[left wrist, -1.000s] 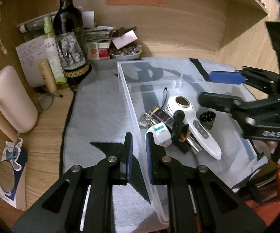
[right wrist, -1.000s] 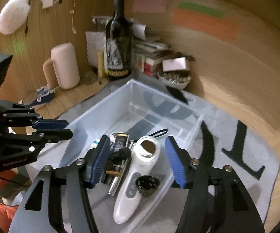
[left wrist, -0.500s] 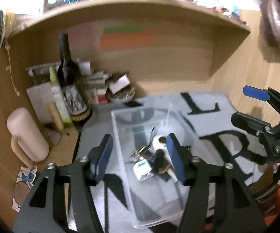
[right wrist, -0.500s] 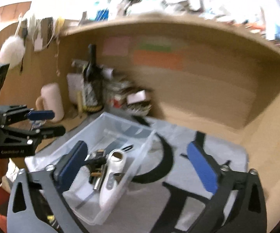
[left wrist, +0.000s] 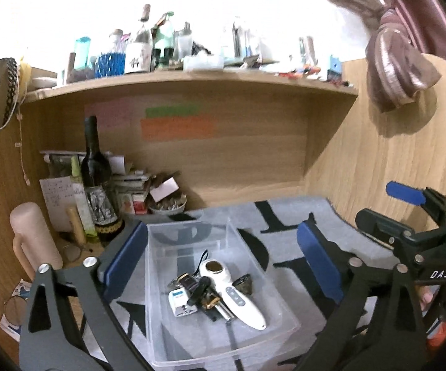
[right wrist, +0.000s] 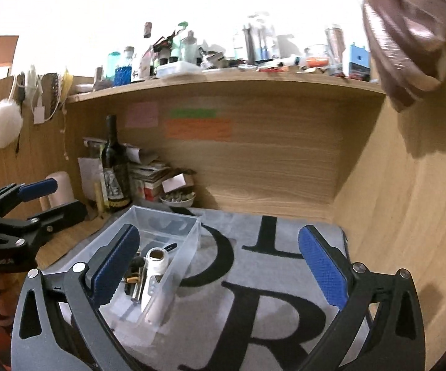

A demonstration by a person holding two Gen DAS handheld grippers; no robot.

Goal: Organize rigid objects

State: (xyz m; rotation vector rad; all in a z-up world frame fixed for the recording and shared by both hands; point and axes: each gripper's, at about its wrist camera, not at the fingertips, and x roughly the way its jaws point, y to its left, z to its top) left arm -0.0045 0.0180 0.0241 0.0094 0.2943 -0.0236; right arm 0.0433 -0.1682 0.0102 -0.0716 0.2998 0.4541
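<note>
1. Since the earlier frame, both hand-held grippers have drawn back and up from the clear plastic bin (left wrist: 223, 334); both views now take in the upper shelf (left wrist: 192, 77), which was out of sight before.
2. Left hand-held gripper (left wrist: 220, 262): its jaws were together a second ago and are opening now, with the blue pads (left wrist: 124, 259) far apart. Nothing is between them; the bin shows beyond the gap, not in contact.
3. Right hand-held gripper (right wrist: 216, 266): jaws fully apart, holding nothing. A second ago its pads flanked the white handheld device (left wrist: 232, 293) inside the bin; they now stand clear of it.
4. The bin rests on a grey mat with large black letters (right wrist: 254, 293), which lies on the desk (right wrist: 408, 247).
5. Bin contents, grouped toward the near half:
   - the white handheld device, lying flat with its round head toward the back wall;
   - a white plug adapter (left wrist: 181, 304) just left of it;
   - a small dark cup-shaped item (left wrist: 243, 283) just right of it;
   - a black and metallic clutter of small items (left wrist: 204, 296) between adapter and device, details unclear.
6. In the back left corner of the desk stand a dark wine bottle (left wrist: 94, 185), a stack of papers and boxes (left wrist: 136, 185) and a small bowl (left wrist: 167, 205).
7. A pale pink mug-shaped object (left wrist: 31, 241) stands left of the bottle.
</note>
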